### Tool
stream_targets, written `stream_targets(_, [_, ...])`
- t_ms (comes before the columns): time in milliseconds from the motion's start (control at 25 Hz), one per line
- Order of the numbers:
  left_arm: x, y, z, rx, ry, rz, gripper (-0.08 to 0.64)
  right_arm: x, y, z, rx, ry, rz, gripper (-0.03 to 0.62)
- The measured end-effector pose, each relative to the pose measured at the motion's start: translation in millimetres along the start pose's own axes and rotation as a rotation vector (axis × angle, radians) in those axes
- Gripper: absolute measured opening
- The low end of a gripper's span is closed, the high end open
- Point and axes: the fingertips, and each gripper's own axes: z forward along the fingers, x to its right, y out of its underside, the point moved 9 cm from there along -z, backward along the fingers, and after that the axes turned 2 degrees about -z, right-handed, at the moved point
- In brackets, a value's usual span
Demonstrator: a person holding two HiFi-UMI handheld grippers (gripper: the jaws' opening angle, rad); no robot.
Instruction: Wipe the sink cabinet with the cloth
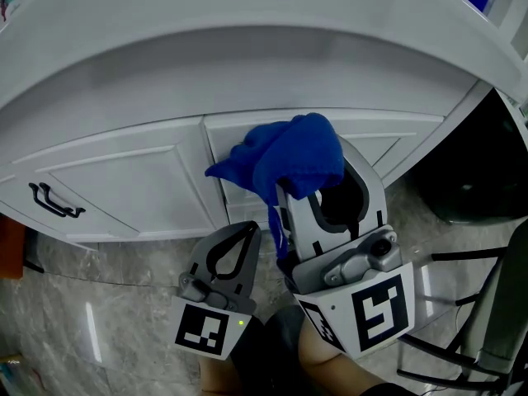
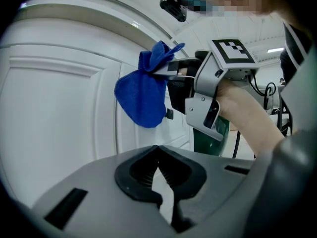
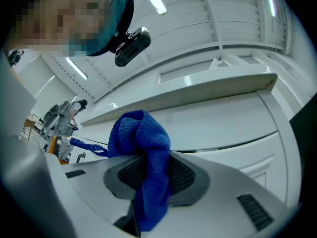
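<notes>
My right gripper [image 1: 299, 186] is shut on a bunched blue cloth [image 1: 285, 159], held up in front of the white sink cabinet [image 1: 124, 180] where its two doors meet. In the left gripper view the cloth [image 2: 143, 95] hangs from the right gripper [image 2: 171, 71] close to the door panel [image 2: 49, 113]; I cannot tell whether they touch. From the right gripper view the cloth [image 3: 146, 148] fills the jaws of the right gripper [image 3: 148, 170] and droops over them. My left gripper [image 1: 246, 231] sits lower and to the left, shut and empty; its tips meet in its own view [image 2: 157, 148].
The countertop [image 1: 247, 23] overhangs the doors. A black handle [image 1: 54, 200] is on the left door. A dark bin [image 1: 470, 172] stands at the right of the cabinet, with black stand legs [image 1: 462, 304] nearer me. Marbled floor [image 1: 99, 320] lies below.
</notes>
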Motion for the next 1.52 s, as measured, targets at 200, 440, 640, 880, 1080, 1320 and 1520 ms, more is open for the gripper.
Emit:
stream_targets(200, [2.0, -1.0, 1.8, -0.007, 0.015, 0.028, 0.003, 3.6, 0.4, -1.9, 0.008, 0.003, 0.003, 0.115])
stream_targets(440, [3.0, -1.7, 1.9, -0.004, 0.017, 0.017, 0.003, 8.4, 0.7, -4.1, 0.01, 0.013, 0.009, 0.115])
stream_targets(640, [3.2, -1.9, 1.0, -0.003, 0.013, 0.009, 0.003, 13.8, 0.7, -6.9, 0.008, 0.037, 0.014, 0.115])
stream_targets(880, [5.5, -3.1, 1.2, -0.002, 0.026, 0.012, 0.003, 20.7, 1.3, -10.4, 0.009, 0.066, 0.022, 0.115])
stream_targets(1080, [5.8, -3.1, 0.7, -0.008, 0.03, 0.017, 0.003, 23.8, 1.5, -12.1, 0.012, 0.076, 0.025, 0.115])
stream_targets(1320, [6.3, -3.3, 0.9, -0.007, 0.028, 0.006, 0.003, 24.8, 1.7, -12.7, 0.015, 0.079, 0.027, 0.115])
stream_targets(1520, [7.0, -3.1, 1.2, -0.007, 0.024, -0.003, 0.003, 25.5, 2.1, -12.8, 0.018, 0.079, 0.027, 0.115])
